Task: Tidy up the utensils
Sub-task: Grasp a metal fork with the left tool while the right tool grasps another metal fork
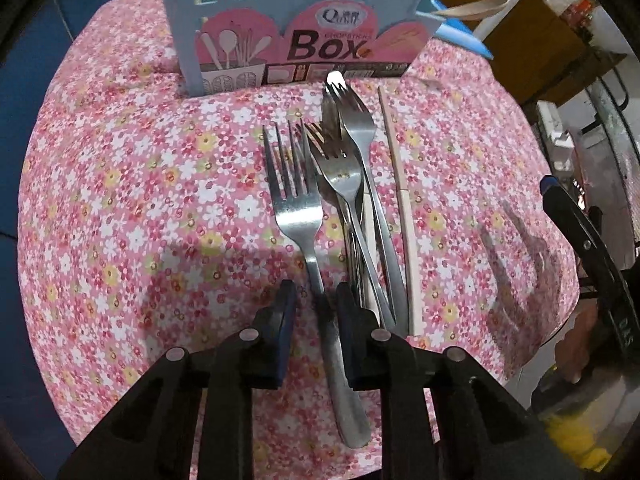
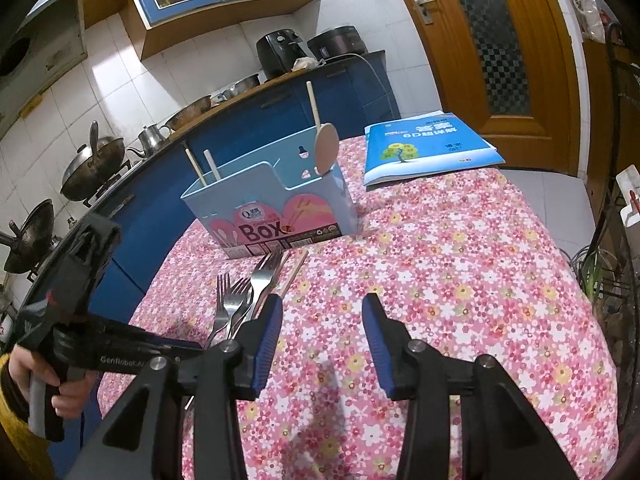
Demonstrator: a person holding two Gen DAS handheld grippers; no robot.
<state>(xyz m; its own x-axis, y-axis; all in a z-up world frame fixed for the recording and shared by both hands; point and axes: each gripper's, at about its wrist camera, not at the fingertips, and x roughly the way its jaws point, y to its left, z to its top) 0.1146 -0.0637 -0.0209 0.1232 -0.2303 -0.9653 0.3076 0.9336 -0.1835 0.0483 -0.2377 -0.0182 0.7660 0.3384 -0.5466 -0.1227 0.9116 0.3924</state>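
Several steel forks (image 1: 352, 168) lie in a pile on the floral tablecloth (image 1: 140, 200), beside a pale chopstick (image 1: 400, 200). A larger fork (image 1: 296, 208) lies at the pile's left. My left gripper (image 1: 316, 300) points down over its handle, which runs between the pads; a gap shows at the left pad, so the gripper is open. The blue utensil box (image 1: 280, 28) stands behind the forks. In the right wrist view my right gripper (image 2: 323, 300) hovers open over bare cloth, right of the forks (image 2: 236, 304). The box (image 2: 272, 204) holds a wooden spoon (image 2: 325, 146) and chopsticks (image 2: 196, 168).
A blue book (image 2: 424, 148) lies at the table's far side. A hand (image 2: 60, 392) holds the left gripper's handle at the left edge. A kitchen counter with woks (image 2: 92, 168) runs behind the table, and a wooden door (image 2: 500, 40) stands at the back right.
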